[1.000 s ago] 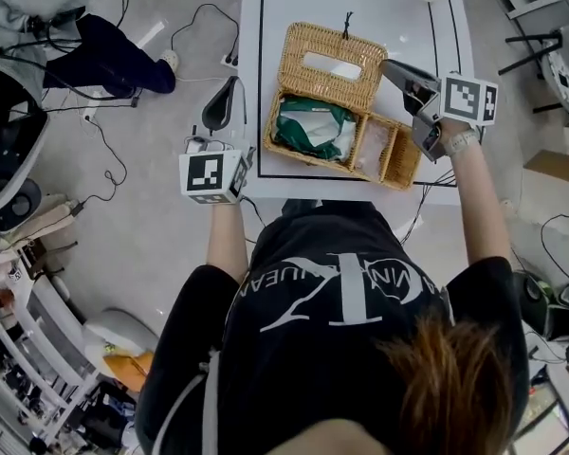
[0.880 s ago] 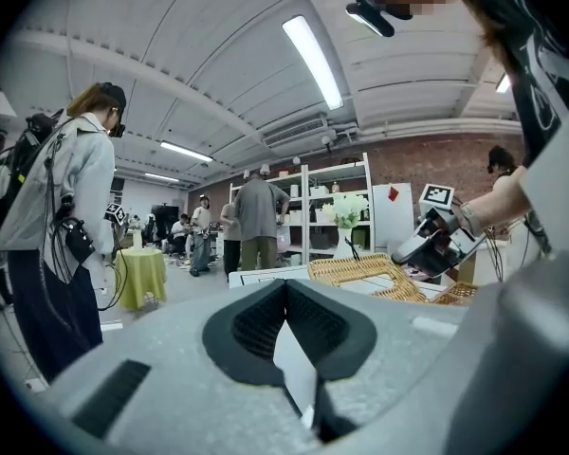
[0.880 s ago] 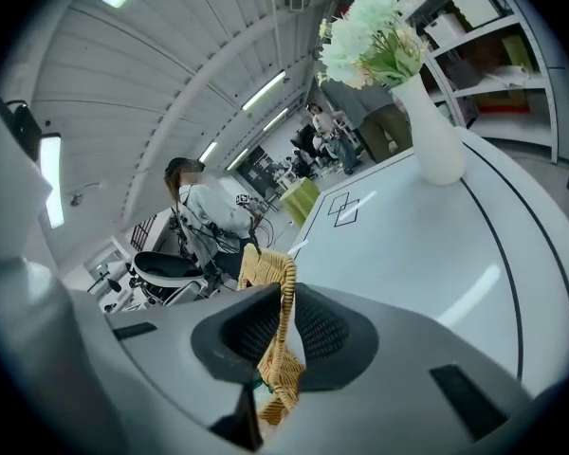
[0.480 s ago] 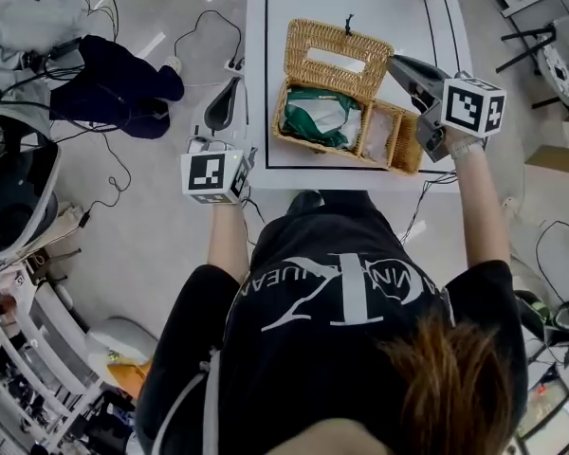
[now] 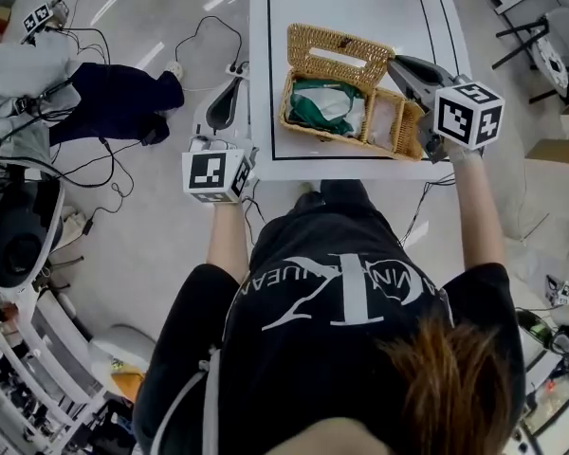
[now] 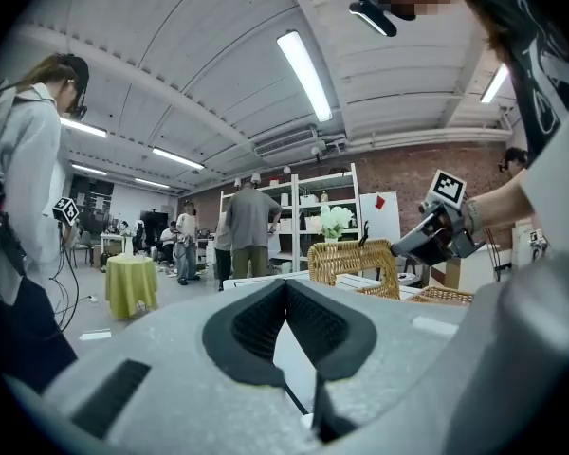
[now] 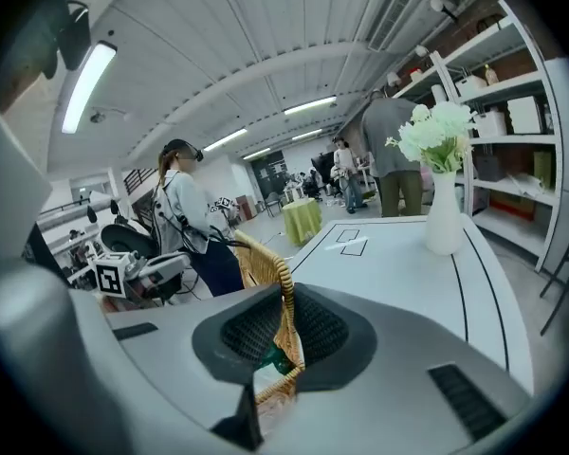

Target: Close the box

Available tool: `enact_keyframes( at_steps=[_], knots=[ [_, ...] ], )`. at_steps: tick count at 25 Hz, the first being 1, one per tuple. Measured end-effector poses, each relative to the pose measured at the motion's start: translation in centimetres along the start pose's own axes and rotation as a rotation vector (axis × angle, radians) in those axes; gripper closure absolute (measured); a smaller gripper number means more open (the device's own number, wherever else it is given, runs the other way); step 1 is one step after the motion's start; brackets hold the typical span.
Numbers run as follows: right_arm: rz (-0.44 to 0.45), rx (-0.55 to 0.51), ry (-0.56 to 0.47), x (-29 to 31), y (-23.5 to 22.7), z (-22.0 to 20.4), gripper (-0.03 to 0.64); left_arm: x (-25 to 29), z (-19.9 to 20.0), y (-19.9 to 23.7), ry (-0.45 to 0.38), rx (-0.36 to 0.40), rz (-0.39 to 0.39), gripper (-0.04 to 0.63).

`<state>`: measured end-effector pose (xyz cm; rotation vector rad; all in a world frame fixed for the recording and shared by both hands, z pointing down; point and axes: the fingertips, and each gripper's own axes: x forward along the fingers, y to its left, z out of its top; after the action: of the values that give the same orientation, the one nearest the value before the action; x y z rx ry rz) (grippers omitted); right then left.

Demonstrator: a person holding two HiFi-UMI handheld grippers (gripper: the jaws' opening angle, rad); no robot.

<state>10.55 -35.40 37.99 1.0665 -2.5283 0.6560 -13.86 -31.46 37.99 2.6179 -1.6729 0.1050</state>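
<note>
An open wicker box stands on the white table, with a green and white packet in its large part and a smaller part at the right. Its slotted wicker lid is raised at the far side and looks nearly upright in the left gripper view. My right gripper has just been closing and is shut on the lid's right edge, which runs between its pads. My left gripper hangs off the table's left front corner, level, with a narrow gap and nothing between its jaws.
A white vase of flowers stands at the table's far end. An office chair and cables lie left of the table. People stand around the room, one in grey, and shelves stand behind.
My right gripper has risen and rolled with the lid's edge in it, and the lid has swung from lying back to nearly upright. The left gripper has drifted slightly.
</note>
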Motion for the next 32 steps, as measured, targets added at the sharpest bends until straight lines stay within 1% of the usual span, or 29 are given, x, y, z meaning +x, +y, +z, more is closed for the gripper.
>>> enact_keyframes(
  at_steps=[4, 6, 11, 17, 23, 27, 32],
  knots=[
    [-0.066, -0.137, 0.008, -0.4, 0.3, -0.9, 0.580, -0.2, -0.4, -0.7, -0.004, 0.010, -0.016, 0.586],
    [-0.089, -0.169, 0.007, -0.5, 0.6, -1.4, 0.580, -0.6, -0.8, -0.6, -0.002, 0.012, -0.023, 0.586],
    [-0.103, -0.175, -0.007, -1.4, 2.2, -1.7, 0.577, -1.9, 0.0, -0.6, -0.011, 0.016, -0.035, 0.586],
    [-0.135, -0.208, -0.009, -1.9, 4.2, -2.3, 0.572, -3.5, 0.7, -0.4, -0.017, 0.018, -0.057, 0.586],
    [-0.144, -0.208, -0.026, -2.4, 6.7, -4.8, 0.563, -6.3, -0.3, -0.7, -0.015, 0.021, -0.074, 0.586],
    [-0.153, -0.210, -0.022, -2.9, 8.6, -6.9, 0.558, -8.3, -0.9, -0.7, -0.013, 0.009, -0.078, 0.586],
    [-0.147, -0.188, -0.029, -2.7, 7.7, -7.6, 0.558, -6.9, -0.2, -0.7, -0.031, 0.006, -0.074, 0.586]
  ],
)
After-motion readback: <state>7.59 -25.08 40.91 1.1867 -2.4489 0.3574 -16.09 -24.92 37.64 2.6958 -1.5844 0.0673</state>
